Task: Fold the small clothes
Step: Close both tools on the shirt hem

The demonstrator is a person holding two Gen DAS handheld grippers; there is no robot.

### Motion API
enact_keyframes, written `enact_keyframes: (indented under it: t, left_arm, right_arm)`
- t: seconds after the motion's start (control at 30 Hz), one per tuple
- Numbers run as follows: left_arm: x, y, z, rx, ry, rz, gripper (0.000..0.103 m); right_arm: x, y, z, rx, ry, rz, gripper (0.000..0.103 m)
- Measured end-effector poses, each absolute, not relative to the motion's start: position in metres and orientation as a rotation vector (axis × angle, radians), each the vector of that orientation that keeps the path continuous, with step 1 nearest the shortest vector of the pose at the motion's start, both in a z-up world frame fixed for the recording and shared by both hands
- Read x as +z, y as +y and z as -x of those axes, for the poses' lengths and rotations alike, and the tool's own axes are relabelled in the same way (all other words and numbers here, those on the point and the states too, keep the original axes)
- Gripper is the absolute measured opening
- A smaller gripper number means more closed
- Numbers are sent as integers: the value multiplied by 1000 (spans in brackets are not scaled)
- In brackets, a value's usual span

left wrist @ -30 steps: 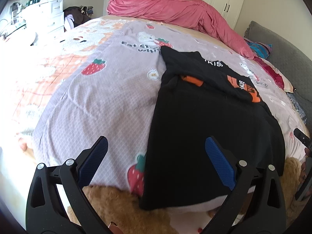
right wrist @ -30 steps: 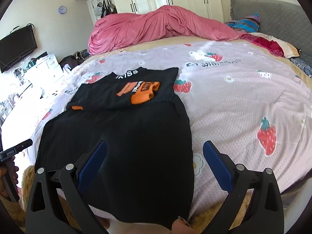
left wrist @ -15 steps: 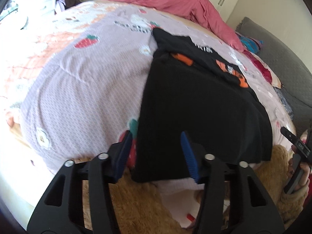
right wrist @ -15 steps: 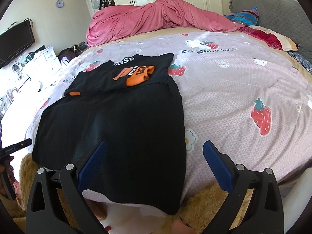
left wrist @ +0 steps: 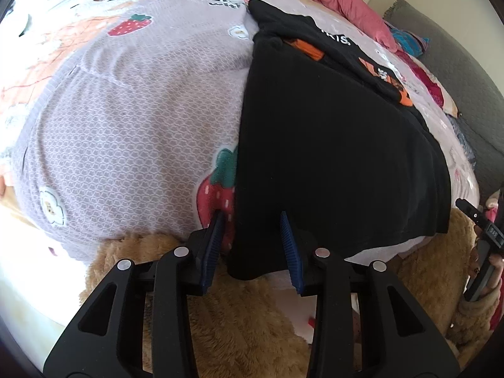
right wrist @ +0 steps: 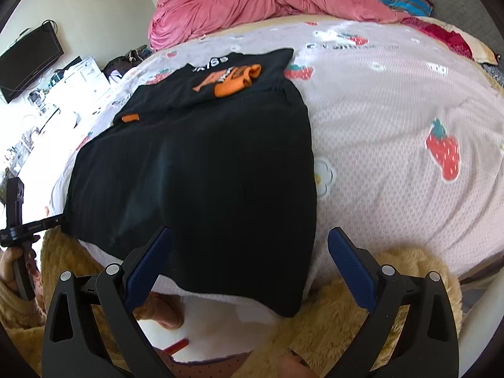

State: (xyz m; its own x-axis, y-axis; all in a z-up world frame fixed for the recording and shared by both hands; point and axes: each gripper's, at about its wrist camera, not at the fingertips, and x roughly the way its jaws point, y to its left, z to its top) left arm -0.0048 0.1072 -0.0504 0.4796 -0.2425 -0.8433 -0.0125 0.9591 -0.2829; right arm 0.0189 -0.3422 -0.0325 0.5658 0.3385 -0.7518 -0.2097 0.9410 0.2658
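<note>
On the strawberry bedsheet (left wrist: 132,132) lies the black shirt (left wrist: 330,145) — its near-left hem corner sits between the left gripper (left wrist: 252,239) fingers, half-closed, not pinching; right gripper (right wrist: 252,252) gapes wide over the hem.

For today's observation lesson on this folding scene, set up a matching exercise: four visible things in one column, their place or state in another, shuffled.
Things:
1. black cotton T-shirt
2. pink crumpled duvet
3. left gripper
4. right gripper

Places or states:
A. wide open, fingers astride the shirt's near right corner
B. heaped at the bed's far end
C. narrowed around the shirt's near left corner, a gap left
D. spread flat, top part folded over

Pairs: 1-D, 2-B, 3-C, 4-A
</note>
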Motion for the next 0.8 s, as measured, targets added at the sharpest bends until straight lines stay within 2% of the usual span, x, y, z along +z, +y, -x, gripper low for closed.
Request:
enact_keyframes:
  t: [0.2,0.23,0.27,0.47,0.53,0.57,0.6,0.63,0.8]
  left_arm:
    - [-53,112,1,-165,1072,292,28]
    - [-53,113,1,-169,1071,298,28]
    - [-53,113,1,-171,1071,296,28]
    - [-53,112,0,-176,1068,297,32]
    - [-53,112,0,-177,1067,297,32]
    - [-53,112,0,-177,1066,297,32]
    - [-53,112,0,-177,1066,297,32]
    - [-54,112,0,-177,1066,296,32]
    - [-53,111,-1,-178,1069,289,32]
  right_arm:
    - [-45,-343,-16,339,972,-136,96]
    - [-47,-340,-16,340,985,-111,87]
    - [-49,-338,-17,345,998,-98,82]
    - [-63,-329,-22,329,1049,5,65]
    - [-63,-331,-19,324,1045,1,40]
    - [-63,-333,-19,320,1041,-2,34]
    - [-62,-337,-16,329,1033,-12,14]
    - [-61,-341,-13,369,1025,-50,8]
    - [-40,-341,-1,451,927,-110,7]
